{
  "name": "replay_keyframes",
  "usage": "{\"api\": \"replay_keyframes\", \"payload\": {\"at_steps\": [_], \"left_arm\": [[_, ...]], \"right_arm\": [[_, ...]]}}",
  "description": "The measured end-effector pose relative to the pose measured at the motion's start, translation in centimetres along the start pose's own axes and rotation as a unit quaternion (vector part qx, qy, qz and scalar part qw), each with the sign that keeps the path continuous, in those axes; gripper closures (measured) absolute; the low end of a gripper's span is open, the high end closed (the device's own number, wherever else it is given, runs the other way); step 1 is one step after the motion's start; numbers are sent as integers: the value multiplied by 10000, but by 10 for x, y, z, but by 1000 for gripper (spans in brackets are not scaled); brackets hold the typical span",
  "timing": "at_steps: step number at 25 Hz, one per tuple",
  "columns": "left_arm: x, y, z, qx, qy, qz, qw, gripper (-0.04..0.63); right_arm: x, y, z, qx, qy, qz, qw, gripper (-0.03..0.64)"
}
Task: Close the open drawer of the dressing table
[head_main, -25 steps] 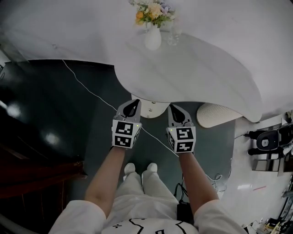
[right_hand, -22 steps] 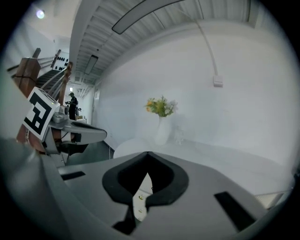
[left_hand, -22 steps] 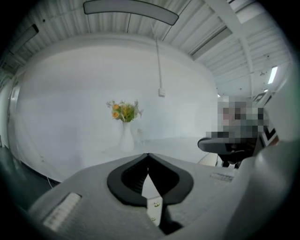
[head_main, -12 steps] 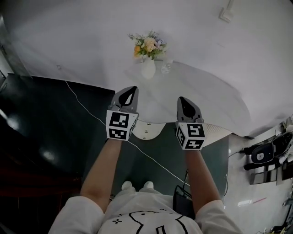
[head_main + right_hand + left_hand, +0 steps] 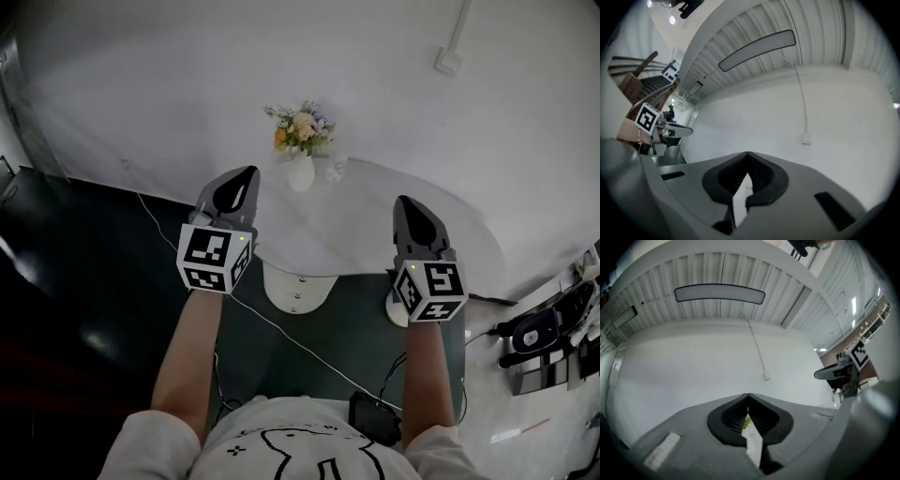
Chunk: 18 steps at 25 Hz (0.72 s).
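1. Left gripper [image 5: 244, 180]: jaws closed tip to tip, nothing held; raised over the left edge of the dressing table [image 5: 375, 225].
2. Right gripper [image 5: 406, 206]: jaws likewise closed and empty; raised over the table's right part.
3. Drawer [image 5: 295, 289]: rounded white front, jutting out under the tabletop, below and between both grippers, touched by neither.
4. Vase of flowers [image 5: 300, 150]: at the table's back edge.

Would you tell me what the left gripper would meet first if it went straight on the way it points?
The left gripper would probably meet the white wall, passing above the flowers; nothing nearer shows, though depth is unclear.
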<state>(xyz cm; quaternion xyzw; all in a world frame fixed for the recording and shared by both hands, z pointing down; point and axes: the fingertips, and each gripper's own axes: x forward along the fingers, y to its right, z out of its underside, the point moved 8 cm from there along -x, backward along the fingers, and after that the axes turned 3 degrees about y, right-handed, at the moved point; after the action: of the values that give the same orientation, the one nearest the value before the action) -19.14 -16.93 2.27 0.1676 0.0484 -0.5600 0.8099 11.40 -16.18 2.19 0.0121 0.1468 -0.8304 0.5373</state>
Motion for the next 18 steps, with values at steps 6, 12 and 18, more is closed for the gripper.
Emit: {"api": "replay_keyframes", "payload": {"at_steps": [6,12,18], "left_arm": [[-27,-14,-33,519,35,-200,9984,578],[-42,-8,-43,802,56,-127,9967,578],[-46,-5,-42,655,54,-147,9977,578]], "right_arm": [[-45,9,-32,-101,121,333,9993,618],[-67,3,-36,-311,79,490,9983,618],[-75,-4,-40,-395,64,497,9980,618]]}}
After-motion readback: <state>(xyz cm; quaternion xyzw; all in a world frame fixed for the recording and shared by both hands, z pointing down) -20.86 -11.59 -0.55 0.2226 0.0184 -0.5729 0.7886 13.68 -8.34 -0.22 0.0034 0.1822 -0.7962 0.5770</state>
